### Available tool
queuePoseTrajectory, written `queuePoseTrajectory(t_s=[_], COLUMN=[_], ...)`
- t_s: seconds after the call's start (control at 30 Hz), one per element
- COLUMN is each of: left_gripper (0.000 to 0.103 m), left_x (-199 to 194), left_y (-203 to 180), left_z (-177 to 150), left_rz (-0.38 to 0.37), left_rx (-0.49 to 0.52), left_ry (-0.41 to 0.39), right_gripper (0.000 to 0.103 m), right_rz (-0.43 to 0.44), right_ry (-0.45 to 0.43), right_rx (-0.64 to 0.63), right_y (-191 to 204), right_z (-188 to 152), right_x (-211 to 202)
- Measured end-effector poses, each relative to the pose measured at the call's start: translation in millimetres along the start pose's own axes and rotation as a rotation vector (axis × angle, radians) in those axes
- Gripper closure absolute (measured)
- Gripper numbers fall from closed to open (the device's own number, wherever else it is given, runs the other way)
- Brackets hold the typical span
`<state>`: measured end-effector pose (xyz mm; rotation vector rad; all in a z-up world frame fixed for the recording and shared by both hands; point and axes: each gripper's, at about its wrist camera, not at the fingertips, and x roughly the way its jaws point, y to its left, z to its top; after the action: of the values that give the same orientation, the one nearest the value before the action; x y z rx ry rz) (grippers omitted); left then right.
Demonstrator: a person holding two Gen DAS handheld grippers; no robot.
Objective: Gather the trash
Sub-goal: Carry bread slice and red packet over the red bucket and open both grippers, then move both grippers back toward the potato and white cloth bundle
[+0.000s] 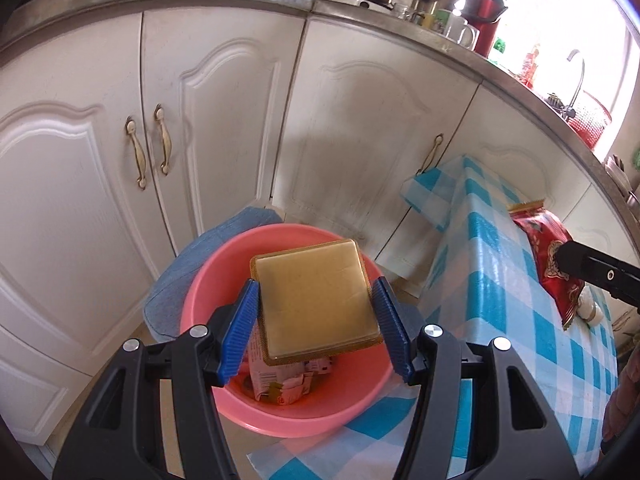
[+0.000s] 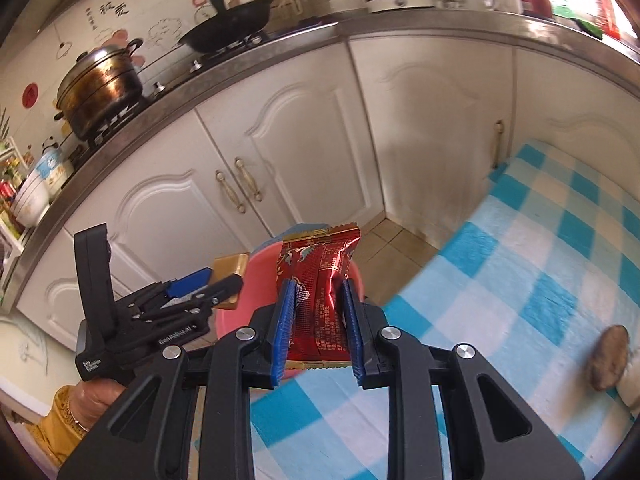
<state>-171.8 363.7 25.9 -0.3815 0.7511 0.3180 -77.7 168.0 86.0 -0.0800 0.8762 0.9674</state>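
Note:
My left gripper [image 1: 316,285] is shut on a flat square golden plastic box [image 1: 316,300], blue pads on its two sides, held right over a pink basin [image 1: 200,280]. A carton and crumpled wrappers [image 1: 280,384] lie in the basin. My right gripper [image 2: 318,283] is shut on a red snack packet [image 2: 320,276], held upright above the table's near-left edge, close to the basin [image 2: 260,260]. In the right wrist view the left gripper [image 2: 216,280] with the golden box [image 2: 230,265] is at the left. The red packet [image 1: 548,248] also shows at the right of the left wrist view.
A table with a blue-and-white checked cloth [image 2: 520,280] stands right of the basin; a brown lump [image 2: 608,360] and something white [image 2: 632,386] lie on it. The basin rests on a blue denim cushion [image 1: 180,272]. White cabinet doors [image 1: 220,120] and a steel counter close the back.

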Motion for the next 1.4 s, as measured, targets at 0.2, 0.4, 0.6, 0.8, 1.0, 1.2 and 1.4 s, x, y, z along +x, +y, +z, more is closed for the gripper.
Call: queuePoseTrajectory(t_s=[0.2, 0.4, 0.6, 0.8, 1.0, 1.2, 1.4], left_gripper=[0.044, 0.044, 0.018, 0.015, 0.013, 0.012, 0.012], left_x=[12.1, 22.1, 41.0, 39.3, 28.6, 18.5, 9.8], left_y=[12.5, 19.5, 32.5, 39.4, 33.7, 10.3, -20.5], left_z=[-5.4, -8.9, -15.2, -19.0, -13.4, -10.2, -8.4], left_rz=[0.020, 0.029, 0.125, 0.194, 0.200, 0.178, 0.131], left_rx=[-0.016, -0.024, -0.049, -0.029, -0.010, 0.032, 0.085], left_ry=[0.026, 0.046, 0.085, 0.096, 0.073, 0.059, 0.044], right_gripper=[0.077, 0.077, 0.031, 0.015, 0.012, 0.010, 0.007], right_rz=[0.032, 0.044, 0.035, -0.012, -0.106, -0.107, -0.100], right_ry=[0.056, 0.097, 0.104, 0.015, -0.106, -0.168, -0.241], right_rx=[-0.038, -0.050, -0.019, 0.065, 0.097, 0.155, 0.157], right_y=[19.0, 27.7, 25.8, -0.3, -28.5, -56.0, -68.7], right_z=[4.1, 1.7, -3.5, -4.8, -13.2, -32.6, -52.0], right_x=[30.6, 53.8, 63.9, 36.8, -5.8, -30.7, -49.9])
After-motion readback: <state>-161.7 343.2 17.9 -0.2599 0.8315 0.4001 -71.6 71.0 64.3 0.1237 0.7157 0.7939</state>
